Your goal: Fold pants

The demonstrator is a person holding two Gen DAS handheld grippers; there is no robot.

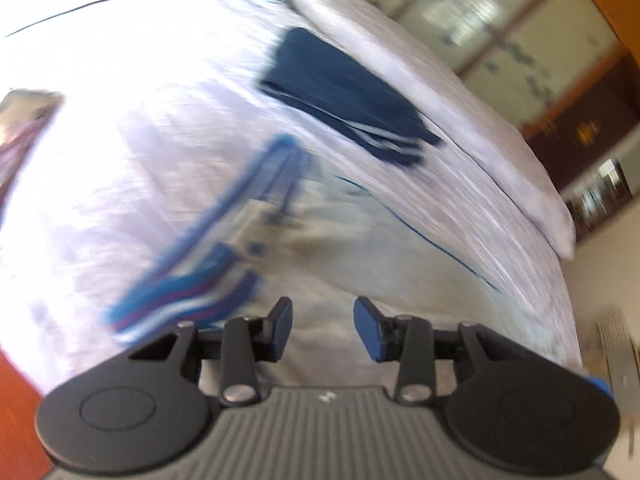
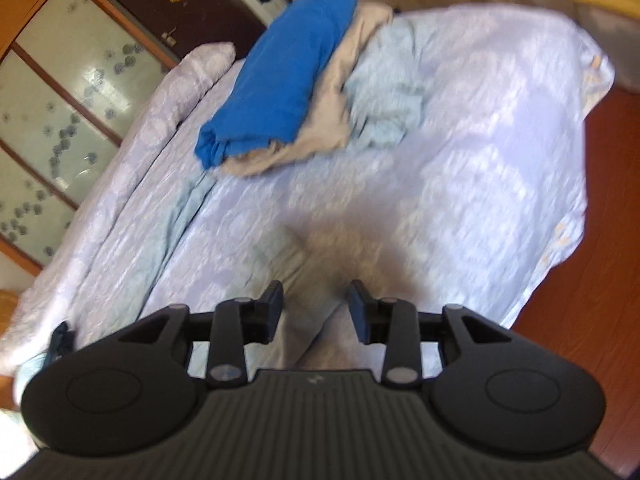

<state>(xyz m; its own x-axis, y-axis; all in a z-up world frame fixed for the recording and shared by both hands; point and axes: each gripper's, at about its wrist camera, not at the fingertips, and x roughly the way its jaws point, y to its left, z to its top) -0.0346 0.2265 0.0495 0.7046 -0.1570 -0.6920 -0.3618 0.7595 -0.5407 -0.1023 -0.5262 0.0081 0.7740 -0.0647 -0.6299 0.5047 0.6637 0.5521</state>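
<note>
We see our left gripper (image 1: 322,330) hanging over a bed (image 1: 120,184) spread with a pale lilac cover, its blue-padded jaws standing apart with nothing pinched between them. Under and just ahead of it lie the pants (image 1: 340,240), a pale grey-white pair spread flat on the cover, with a thin blue seam line running along one side and a striped blue, purple and white waistband (image 1: 188,300) near the left finger. The picture is smeared by motion, so finer detail of the fabric cannot be made out. Farther up the bed rests a dark navy folded garment (image 1: 344,96) with pale stripes at its edge, apart from the pants. In the right wrist view our right gripper (image 2: 314,312) also has its jaws released, parted over a greyish stretch of cloth; the pads do not press on it. Beyond it, near the far end of the bed, a bright blue garment (image 2: 280,76) lies on top of a beige one (image 2: 332,120), with a light blue crumpled piece (image 2: 384,96) just beside them. A wardrobe with frosted flowered panels (image 2: 60,92) stands along the bed, and a reddish wooden floor (image 2: 600,240) shows on the other side.
</note>
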